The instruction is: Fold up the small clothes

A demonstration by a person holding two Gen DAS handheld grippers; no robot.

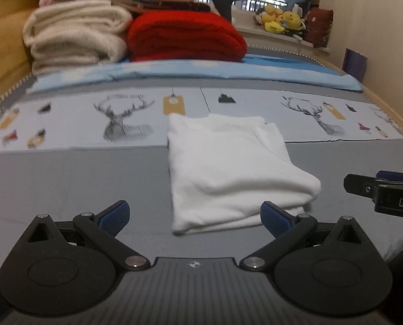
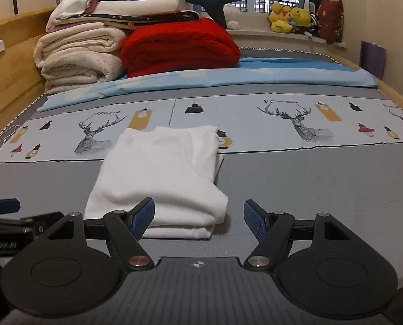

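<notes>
A folded white garment [image 1: 228,170] lies flat on the grey bed cover, its far end over the deer-print strip. In the right wrist view the same white garment [image 2: 163,178] sits left of centre. My left gripper [image 1: 194,218] stands open just before the garment's near edge, its blue pads [image 1: 114,218] wide apart and touching nothing. My right gripper [image 2: 198,220] is open too, with the garment's near right corner lying between its pads, which do not press on it. The right gripper's tip [image 1: 377,189] shows at the right edge of the left wrist view.
Folded cream blankets [image 2: 79,59] and a red blanket [image 2: 179,46] are stacked at the far end of the bed, with a light blue sheet [image 2: 228,78] in front. A wooden bed frame [image 2: 9,81] runs along the left. Plush toys [image 2: 290,19] sit on the window sill.
</notes>
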